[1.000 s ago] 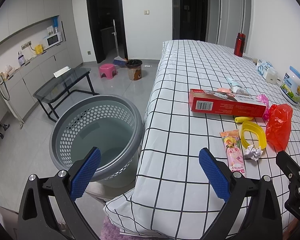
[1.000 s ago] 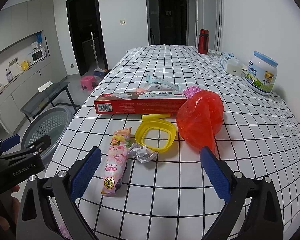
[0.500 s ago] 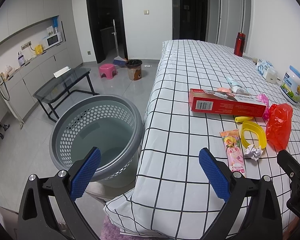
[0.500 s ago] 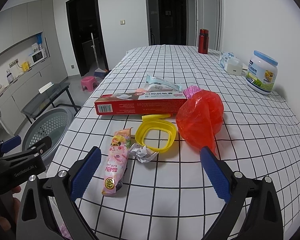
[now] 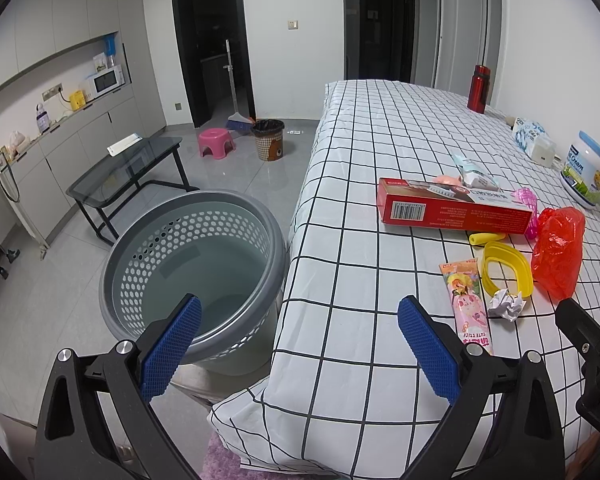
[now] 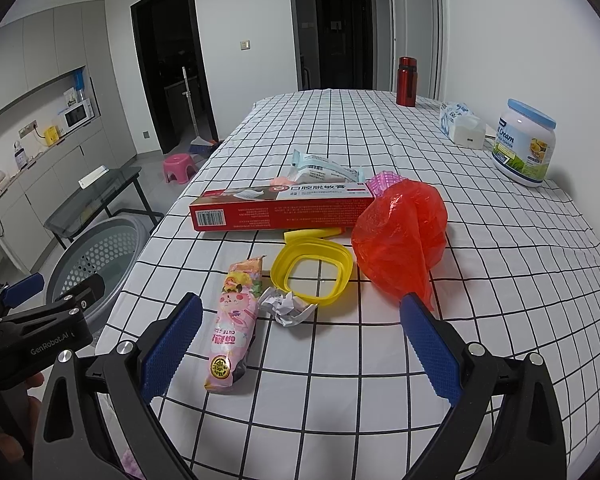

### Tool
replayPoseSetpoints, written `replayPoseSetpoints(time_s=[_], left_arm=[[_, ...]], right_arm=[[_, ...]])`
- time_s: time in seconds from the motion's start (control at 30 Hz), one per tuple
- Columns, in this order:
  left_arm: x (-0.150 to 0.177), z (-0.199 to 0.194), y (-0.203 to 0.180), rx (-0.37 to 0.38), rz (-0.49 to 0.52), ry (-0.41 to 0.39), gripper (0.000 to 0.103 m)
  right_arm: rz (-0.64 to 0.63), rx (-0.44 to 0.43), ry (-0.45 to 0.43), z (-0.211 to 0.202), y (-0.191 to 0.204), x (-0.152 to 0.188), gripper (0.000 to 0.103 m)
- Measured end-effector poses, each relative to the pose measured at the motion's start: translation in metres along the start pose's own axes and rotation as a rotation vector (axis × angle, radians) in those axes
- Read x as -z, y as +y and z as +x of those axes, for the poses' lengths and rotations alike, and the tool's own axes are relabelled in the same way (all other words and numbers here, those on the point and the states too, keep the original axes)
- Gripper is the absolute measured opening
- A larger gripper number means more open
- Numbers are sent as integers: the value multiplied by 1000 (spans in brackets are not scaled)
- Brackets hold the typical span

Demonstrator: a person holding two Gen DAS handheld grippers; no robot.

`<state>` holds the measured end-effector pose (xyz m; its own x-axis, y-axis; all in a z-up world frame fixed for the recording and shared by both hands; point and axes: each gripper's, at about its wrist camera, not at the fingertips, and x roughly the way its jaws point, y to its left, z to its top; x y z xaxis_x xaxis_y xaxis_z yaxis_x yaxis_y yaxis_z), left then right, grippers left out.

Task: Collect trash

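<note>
Trash lies on the checked tablecloth (image 6: pixel 380 360): a pink snack wrapper (image 6: pixel 234 330), a crumpled paper ball (image 6: pixel 286 306), a yellow plastic ring (image 6: pixel 312 270), a red plastic bag (image 6: pixel 400 236), a red toothpaste box (image 6: pixel 280 208) and a pale blue packet (image 6: pixel 320 170). My right gripper (image 6: pixel 300 344) is open and empty, just short of the wrapper and paper ball. My left gripper (image 5: pixel 298 346) is open and empty, over the table's left edge beside the grey perforated basket (image 5: pixel 192 276). The wrapper (image 5: pixel 466 304) and the paper ball (image 5: pixel 506 304) also show in the left wrist view.
A milk powder jar (image 6: pixel 524 148), a tissue pack (image 6: pixel 462 124) and a red bottle (image 6: pixel 406 80) stand along the table's right side. On the floor are a glass side table (image 5: pixel 128 168), a pink stool (image 5: pixel 216 142) and a small bin (image 5: pixel 268 144).
The right gripper has crept slightly forward toward the trash. The left gripper has barely moved. Nothing was picked up.
</note>
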<state>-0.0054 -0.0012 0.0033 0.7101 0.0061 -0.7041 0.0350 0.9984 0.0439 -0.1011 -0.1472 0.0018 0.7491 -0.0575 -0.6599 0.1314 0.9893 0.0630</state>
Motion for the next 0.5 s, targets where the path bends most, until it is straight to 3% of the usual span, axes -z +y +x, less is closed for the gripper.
replayPoseSetpoints(time_s=[0.5], left_arm=[[0, 0, 0, 0, 0, 0, 97]], right_arm=[[3, -7, 2, 1, -1, 0, 95]])
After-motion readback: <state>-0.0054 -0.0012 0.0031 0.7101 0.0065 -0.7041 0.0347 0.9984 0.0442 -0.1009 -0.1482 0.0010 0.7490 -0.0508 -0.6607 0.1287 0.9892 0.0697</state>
